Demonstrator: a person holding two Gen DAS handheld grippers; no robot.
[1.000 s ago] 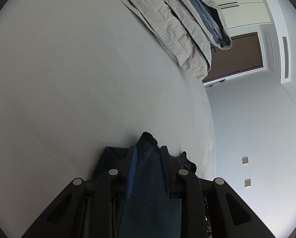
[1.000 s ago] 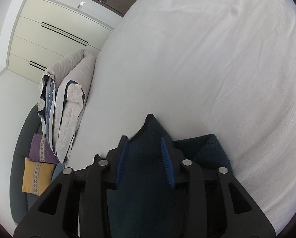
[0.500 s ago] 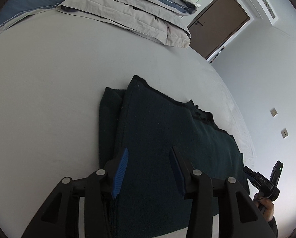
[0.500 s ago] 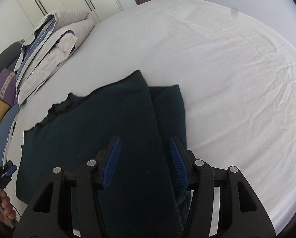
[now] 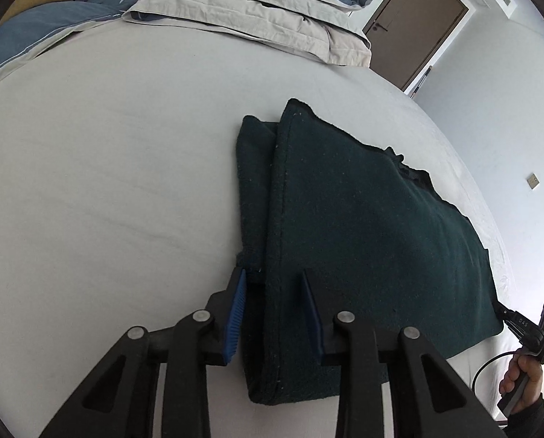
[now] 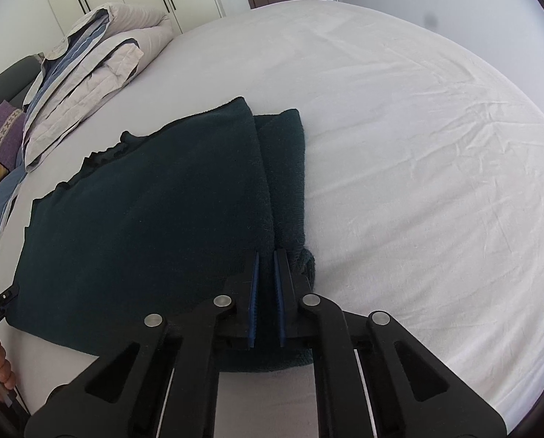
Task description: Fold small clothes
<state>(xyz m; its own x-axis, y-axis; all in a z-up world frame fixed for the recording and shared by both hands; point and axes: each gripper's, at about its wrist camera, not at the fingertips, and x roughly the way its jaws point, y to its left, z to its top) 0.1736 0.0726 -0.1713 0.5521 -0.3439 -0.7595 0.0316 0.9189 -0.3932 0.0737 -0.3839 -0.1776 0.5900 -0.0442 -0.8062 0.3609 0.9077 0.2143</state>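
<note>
Garment: you have a dark teal, fleecy cloth (image 5: 363, 226) folded into a flat slab of several layers on the white bed (image 5: 107, 182); its top layer ends in a stitched hem, with a narrower strip of the lower layer showing beside it.
Far edge: you can see it is uneven, with small frayed or rumpled points, in both wrist views.
Long axis: it runs left to right across the near part of the bed, from your left hand-held gripper to your right one; the short sides point away towards the far side of the bed.
Left hand-held gripper (image 5: 275, 292): your blue pads (image 5: 237, 310) stand apart, straddling the hem at the cloth's left end without pinching it.
Right hand-held gripper (image 6: 266, 273): your pads sit almost together over the right end, at the seam between the top layer and the narrow strip; you cannot tell whether any cloth is caught between them.
Writing: the small black device (image 5: 527, 328) seen past the cloth's right end in the left wrist view carries letters that read roughly "DAS"; the rest is too small to read.
Bedding: a folded beige and blue quilt (image 6: 85, 62) lies at the far left of the bed, well apart from the cloth.
Room: a brown door (image 5: 414, 25) stands beyond the bed.
</note>
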